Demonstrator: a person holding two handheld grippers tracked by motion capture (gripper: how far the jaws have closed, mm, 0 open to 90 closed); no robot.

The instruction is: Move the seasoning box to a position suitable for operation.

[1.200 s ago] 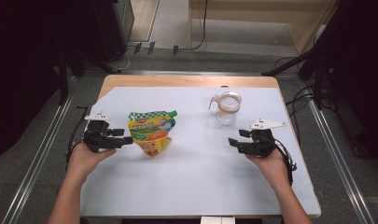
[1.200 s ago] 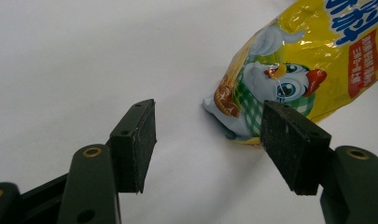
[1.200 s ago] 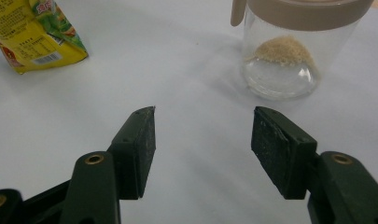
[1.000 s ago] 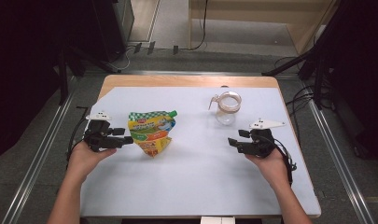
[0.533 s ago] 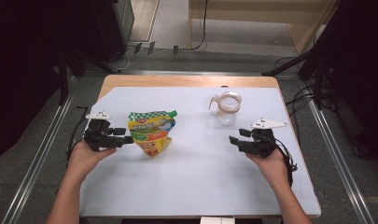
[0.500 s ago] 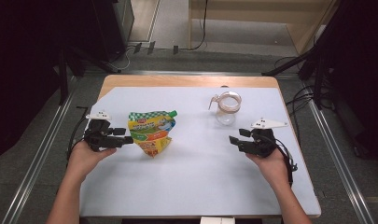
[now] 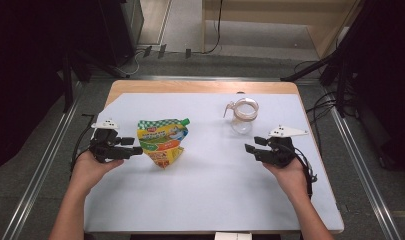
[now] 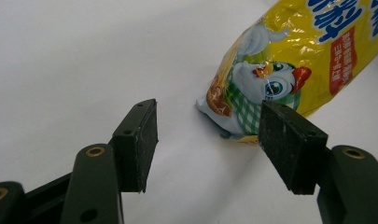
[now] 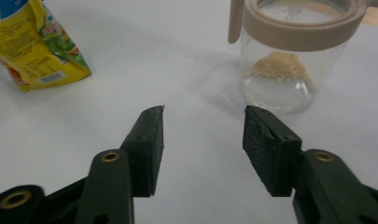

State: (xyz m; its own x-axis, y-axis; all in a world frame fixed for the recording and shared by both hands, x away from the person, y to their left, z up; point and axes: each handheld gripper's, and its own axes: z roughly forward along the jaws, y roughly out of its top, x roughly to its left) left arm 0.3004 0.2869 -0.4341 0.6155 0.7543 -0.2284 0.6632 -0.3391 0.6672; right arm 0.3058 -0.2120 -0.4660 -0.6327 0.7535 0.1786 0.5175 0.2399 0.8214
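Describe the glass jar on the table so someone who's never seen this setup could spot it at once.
Start from the white sheet that covers the wooden table and look to its far right part, just beyond the right gripper. The glass jar stands there upright and open, apart from everything else. It is clear, with a beige rim and side handle and a small heap of pale grains inside, unlike the yellow printed pouch across from it.

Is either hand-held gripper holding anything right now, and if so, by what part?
Nothing is held. The left hand-held gripper stands open just short of the yellow spouted pouch, and the right hand-held gripper stands open in front of the glass jar, touching neither.
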